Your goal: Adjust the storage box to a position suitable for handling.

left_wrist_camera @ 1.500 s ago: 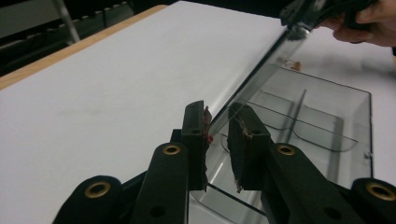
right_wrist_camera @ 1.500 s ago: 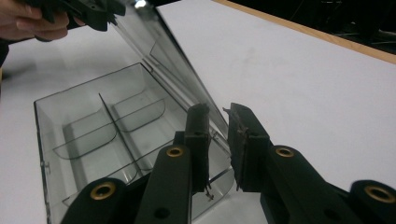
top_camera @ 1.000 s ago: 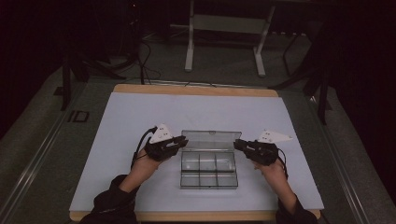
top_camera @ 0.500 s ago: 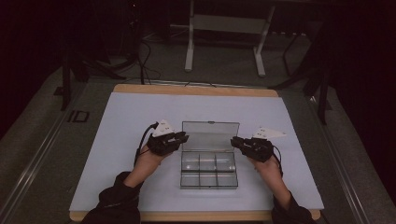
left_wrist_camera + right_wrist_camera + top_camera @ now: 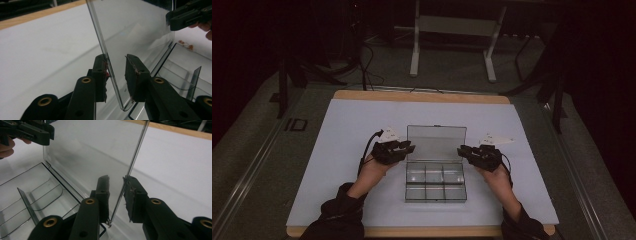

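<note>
A clear plastic compartment box sits on the white mat, its lid standing upright at the back. My left gripper is at the lid's left edge and my right gripper at its right edge. In the left gripper view the lid edge runs between the jaws of the left gripper, against one pad with a gap to the other. In the right gripper view the lid edge stands loose between the jaws of the right gripper. Both pairs of jaws have just been opening.
The white mat covers a wooden table whose edge shows at the back. A metal stand and cables lie on the dark floor beyond. Thin dividers split the box base into several compartments.
The lid has swung up and now stands taller at the back of the box. Both hands stay almost where they were at its side edges.
</note>
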### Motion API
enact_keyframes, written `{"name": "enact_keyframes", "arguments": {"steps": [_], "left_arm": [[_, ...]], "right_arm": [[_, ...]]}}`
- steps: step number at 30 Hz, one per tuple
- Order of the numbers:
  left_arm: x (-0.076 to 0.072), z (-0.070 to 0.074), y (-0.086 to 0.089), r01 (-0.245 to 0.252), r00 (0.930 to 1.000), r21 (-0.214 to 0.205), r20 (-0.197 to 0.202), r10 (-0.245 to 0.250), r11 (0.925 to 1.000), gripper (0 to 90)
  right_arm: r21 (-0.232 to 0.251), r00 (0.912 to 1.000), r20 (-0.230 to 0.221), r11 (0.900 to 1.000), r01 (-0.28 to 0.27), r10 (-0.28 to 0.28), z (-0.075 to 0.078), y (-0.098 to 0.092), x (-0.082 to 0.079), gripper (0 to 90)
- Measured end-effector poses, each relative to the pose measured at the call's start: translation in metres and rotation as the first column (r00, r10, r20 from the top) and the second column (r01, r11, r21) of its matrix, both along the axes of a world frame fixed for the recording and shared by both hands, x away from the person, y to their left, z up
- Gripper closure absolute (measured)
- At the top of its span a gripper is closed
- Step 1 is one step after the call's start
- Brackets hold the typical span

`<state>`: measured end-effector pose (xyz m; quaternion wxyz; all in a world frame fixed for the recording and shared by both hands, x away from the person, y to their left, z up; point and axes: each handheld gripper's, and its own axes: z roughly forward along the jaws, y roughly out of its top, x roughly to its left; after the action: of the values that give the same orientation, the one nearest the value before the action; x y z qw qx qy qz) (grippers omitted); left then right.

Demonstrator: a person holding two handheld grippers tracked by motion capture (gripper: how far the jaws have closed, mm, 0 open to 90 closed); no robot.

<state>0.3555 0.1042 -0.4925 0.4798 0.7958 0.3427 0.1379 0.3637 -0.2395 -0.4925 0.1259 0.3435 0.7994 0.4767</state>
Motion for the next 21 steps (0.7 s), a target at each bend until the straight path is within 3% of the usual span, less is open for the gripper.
{"name": "enact_keyframes", "arguments": {"steps": [7,13,21], "left_arm": [[0.0016,-0.0046,-0.0017,-0.007,0.9997,0.025,-0.024,0.007,0.9997,67.3],[0.0062,-0.0083,-0.002,-0.014,0.9978,0.013,-0.065,0.015,0.9998,64.1],[0.0078,-0.0106,-0.0042,-0.029,0.9959,0.016,-0.085,0.03,0.9995,60.4]], "right_arm": [[-0.02,0.9996,-0.027,0.9998,0.01,-0.011,-0.003,0.0024,0.0026,71.0],[-0.029,0.9974,-0.069,0.9994,0.019,-0.021,-0.0046,0.0041,0.0063,68.1],[-0.031,0.9942,-0.102,0.999,0.032,-0.035,-0.006,0.0057,0.0085,65.7]]}}
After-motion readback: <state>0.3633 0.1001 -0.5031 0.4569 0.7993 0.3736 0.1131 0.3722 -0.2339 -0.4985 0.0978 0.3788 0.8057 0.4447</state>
